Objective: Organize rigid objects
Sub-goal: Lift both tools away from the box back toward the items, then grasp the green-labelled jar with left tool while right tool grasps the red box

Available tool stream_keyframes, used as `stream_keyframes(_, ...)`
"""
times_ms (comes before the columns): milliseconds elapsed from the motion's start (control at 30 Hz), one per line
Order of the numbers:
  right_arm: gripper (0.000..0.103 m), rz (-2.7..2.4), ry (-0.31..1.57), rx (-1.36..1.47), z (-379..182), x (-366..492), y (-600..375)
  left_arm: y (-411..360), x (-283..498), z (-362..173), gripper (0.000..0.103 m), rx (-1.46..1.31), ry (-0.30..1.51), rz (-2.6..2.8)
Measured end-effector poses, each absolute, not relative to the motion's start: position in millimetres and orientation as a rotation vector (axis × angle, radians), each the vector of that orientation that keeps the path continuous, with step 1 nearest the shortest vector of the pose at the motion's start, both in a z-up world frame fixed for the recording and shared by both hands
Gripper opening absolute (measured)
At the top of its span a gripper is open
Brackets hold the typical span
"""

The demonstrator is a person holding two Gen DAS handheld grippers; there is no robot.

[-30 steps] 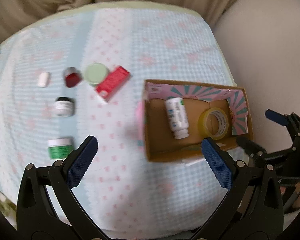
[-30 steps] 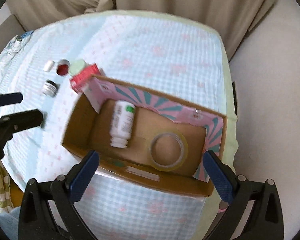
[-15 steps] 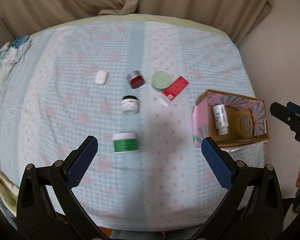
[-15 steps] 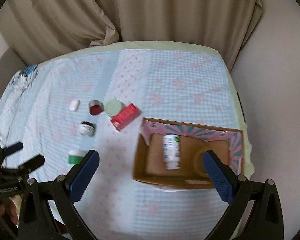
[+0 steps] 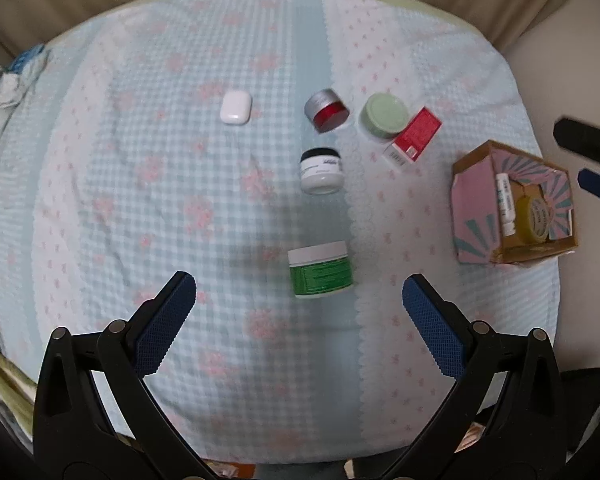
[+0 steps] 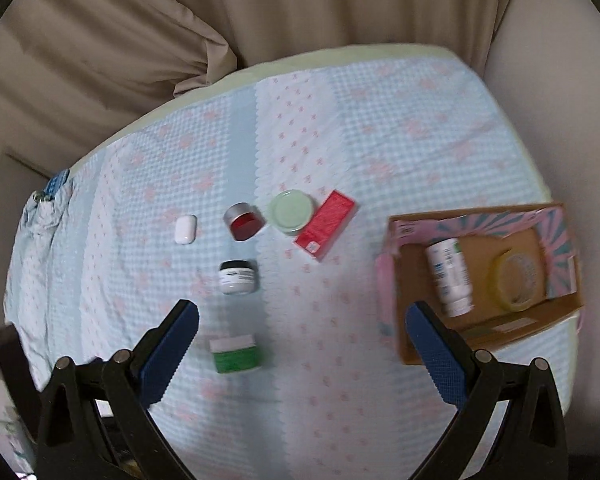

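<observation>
A cardboard box with a pink patterned lining stands at the table's right edge. Inside lie a white bottle and a roll of yellow tape. Loose on the cloth are a green-labelled jar, a white jar with a black lid, a red jar, a pale green lid, a red carton and a white case. My left gripper is open just short of the green-labelled jar. My right gripper is open and empty above the cloth.
The table wears a pale blue checked cloth with pink flowers. Beige curtains hang behind it. Crumpled blue fabric lies at the far left edge. The right gripper's fingers show beside the box in the left wrist view.
Both grippers have pulled back from the box and swung left over the loose jars. The box has slid to the right side of both views. Both stay open and empty.
</observation>
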State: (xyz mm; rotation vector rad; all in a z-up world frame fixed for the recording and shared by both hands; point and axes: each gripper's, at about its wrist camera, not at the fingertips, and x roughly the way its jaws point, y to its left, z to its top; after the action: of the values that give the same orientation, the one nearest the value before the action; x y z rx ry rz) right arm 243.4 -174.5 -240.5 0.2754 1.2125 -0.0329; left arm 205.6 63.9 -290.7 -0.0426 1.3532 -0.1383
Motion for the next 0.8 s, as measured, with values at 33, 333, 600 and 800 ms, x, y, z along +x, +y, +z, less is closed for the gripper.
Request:
stream_keyframes(33, 0.103, -0.035, 1.220, 0.286, -246, 249, -171, 64, 207, -296, 0.103, -0.043, 1.360, -0.141)
stream_keyframes(333, 0.103, -0.073, 1.268, 0.439, -289, 302, -181, 53, 231, -350, 0.103, -0.082, 1.466, -0.165)
stream_keyframes(600, 0.103, -0.208, 1.339, 0.663, -355, 368, -216, 42, 239, -402, 0.103, -0.097, 1.542, -0.145)
stream_keyframes(800, 0.086, -0.361, 1.385, 0.803, -413, 395, -234, 40, 245, -434, 0.103, -0.121, 1.583, -0.124)
